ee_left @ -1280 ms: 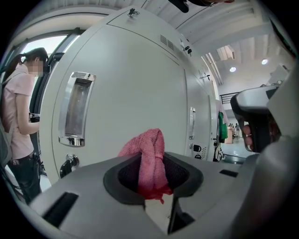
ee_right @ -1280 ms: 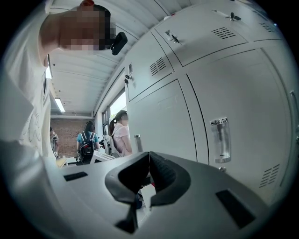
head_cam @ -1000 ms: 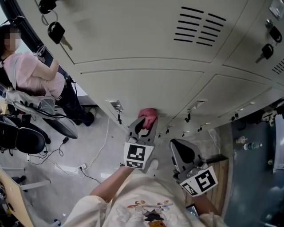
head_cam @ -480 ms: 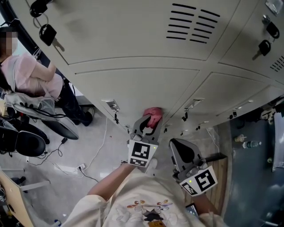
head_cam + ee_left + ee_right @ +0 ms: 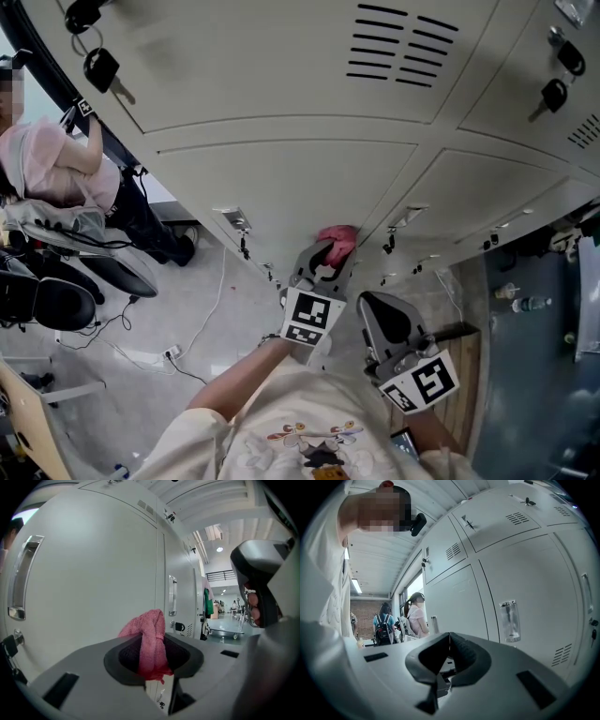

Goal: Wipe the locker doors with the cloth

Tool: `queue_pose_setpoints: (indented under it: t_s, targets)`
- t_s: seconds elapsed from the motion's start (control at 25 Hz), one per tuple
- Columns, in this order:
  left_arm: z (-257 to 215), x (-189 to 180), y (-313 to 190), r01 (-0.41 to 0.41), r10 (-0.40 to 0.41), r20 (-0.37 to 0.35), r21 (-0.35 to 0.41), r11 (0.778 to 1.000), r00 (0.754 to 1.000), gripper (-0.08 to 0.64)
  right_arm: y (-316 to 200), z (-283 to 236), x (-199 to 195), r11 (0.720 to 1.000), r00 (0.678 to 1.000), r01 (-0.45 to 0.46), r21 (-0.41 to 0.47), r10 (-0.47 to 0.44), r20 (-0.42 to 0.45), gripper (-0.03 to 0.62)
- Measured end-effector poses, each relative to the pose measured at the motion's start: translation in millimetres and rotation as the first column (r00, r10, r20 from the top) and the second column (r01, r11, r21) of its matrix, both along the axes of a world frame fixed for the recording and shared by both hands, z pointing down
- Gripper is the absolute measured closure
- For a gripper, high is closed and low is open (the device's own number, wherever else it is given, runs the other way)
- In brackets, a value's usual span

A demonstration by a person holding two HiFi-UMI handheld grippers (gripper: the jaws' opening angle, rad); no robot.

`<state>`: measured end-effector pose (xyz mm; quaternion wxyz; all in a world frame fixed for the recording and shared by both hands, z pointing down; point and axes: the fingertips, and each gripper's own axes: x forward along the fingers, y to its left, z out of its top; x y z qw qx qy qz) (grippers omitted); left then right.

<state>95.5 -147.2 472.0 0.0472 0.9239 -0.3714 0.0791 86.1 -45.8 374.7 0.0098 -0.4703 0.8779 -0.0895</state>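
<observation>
Left gripper (image 5: pixel 322 265) clamps the pink cloth (image 5: pixel 338 240) — its length along the jaws, tip toward a locker door (image 5: pixel 281 178) — right gripper (image 5: pixel 382 319) jaws closed, empty.

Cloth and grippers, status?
Left gripper shut on pink cloth, cloth at locker door. Right gripper shut, empty, held back. Nothing in the way.

An open office hall: lockers (image 5: pixel 281 178), office chairs (image 5: pixel 52 298).

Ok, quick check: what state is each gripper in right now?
Left gripper: closed on the pink cloth.
Right gripper: closed, with nothing between its fingers.
</observation>
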Motion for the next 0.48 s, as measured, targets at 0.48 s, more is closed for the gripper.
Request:
queue_pose_setpoints:
  t_s: [0.48]
  targets:
    - [1,8,13,-0.028,0.027,-0.036,-0.025,0.999,0.999,0.451,7,-2,1,1.000,1.000,-0.016,-0.006,0.016,0.004,0.586]
